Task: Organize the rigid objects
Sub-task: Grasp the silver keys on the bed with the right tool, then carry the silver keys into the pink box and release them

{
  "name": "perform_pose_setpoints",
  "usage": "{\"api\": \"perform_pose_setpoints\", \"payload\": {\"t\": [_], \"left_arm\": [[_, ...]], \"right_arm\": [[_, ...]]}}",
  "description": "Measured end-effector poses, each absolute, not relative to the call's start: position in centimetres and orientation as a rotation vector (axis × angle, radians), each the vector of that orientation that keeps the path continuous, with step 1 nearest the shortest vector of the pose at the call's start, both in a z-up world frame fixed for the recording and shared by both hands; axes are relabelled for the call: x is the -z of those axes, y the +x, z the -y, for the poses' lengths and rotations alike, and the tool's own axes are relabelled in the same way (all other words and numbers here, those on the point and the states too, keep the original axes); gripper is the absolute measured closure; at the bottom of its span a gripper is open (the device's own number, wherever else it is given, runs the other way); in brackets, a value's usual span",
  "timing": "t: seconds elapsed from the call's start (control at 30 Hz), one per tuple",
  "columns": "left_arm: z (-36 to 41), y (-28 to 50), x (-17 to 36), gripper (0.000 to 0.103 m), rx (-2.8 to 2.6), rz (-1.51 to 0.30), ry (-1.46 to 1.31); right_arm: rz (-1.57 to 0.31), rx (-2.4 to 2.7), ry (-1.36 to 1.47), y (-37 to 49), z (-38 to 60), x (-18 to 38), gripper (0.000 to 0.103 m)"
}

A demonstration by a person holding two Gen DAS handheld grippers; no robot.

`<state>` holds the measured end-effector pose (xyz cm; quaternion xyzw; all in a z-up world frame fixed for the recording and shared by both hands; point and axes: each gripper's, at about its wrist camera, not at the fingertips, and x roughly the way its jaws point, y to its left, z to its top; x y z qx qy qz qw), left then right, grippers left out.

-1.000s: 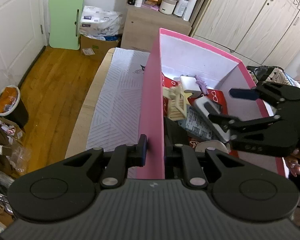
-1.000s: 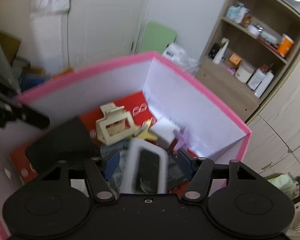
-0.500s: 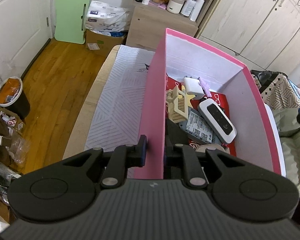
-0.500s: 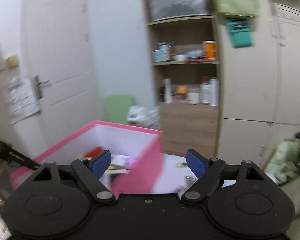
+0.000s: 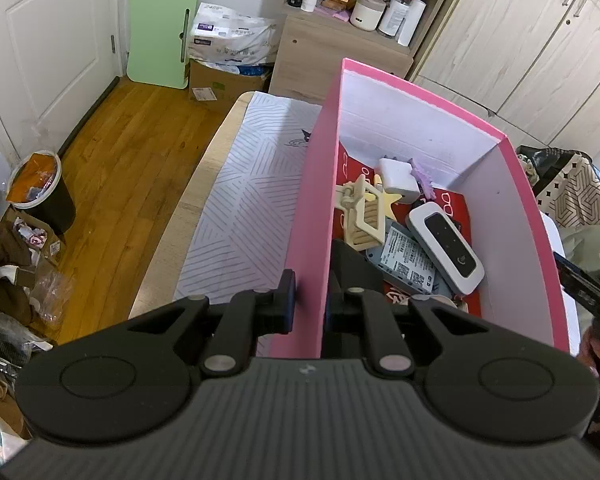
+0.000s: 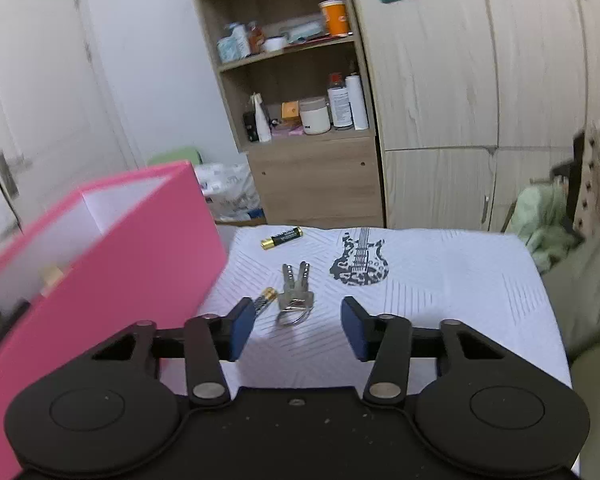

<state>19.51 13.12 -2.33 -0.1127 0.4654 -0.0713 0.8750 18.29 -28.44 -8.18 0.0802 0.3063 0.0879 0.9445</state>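
My left tongs (image 5: 308, 300) pinch the pink box (image 5: 312, 216) wall; my right tongs (image 6: 298, 326), just narrowing and empty, should straddle the keys (image 6: 296, 294) squarely, avoiding the neighbouring battery (image 6: 265, 298).

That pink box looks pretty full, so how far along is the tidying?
Several items, including a white device and hair clip, are already in the pink box, which the left claw grips. The empty right claw faces the keys; two batteries remain.
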Motion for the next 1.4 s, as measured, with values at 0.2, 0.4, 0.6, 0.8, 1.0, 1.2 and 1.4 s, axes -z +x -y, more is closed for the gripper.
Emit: {"api": "perform_pose_setpoints", "payload": {"t": [0.2, 0.4, 0.6, 0.8, 1.0, 1.2, 1.4], "left_arm": [[-12.9, 19.7, 2.5, 0.09, 0.146, -0.974, -0.219], [-13.1, 19.6, 2.5, 0.09, 0.153, -0.978, -0.22], [-13.0, 19.7, 2.4, 0.09, 0.155, -0.978, -0.219], [-13.1, 19.6, 2.4, 0.09, 0.155, -0.975, -0.229], [-12.8, 19.6, 2.5, 0.09, 0.151, -0.97, -0.208], [-12.9, 19.2, 2.3, 0.09, 0.155, -0.973, -0.21], [-13.0, 18.8, 2.1, 0.09, 0.161, -0.967, -0.217]], "right_arm": [[-0.708, -0.171, 0.165, 22.0, 27.9, 9.9, 0.057], [-0.711, -0.154, 0.169, 22.2, 27.2, 10.9, 0.097], [-0.653, -0.202, 0.34, 20.8, 28.8, 9.7, 0.099], [-0.602, -0.278, 0.463, 19.3, 29.5, 7.6, 0.099], [-0.545, -0.352, 0.486, 18.1, 29.1, 4.8, 0.099], [-0.463, -0.43, 0.45, 16.2, 27.2, 1.3, 0.099], [-0.423, -0.588, 0.417, 14.8, 25.0, -1.8, 0.099]]}}
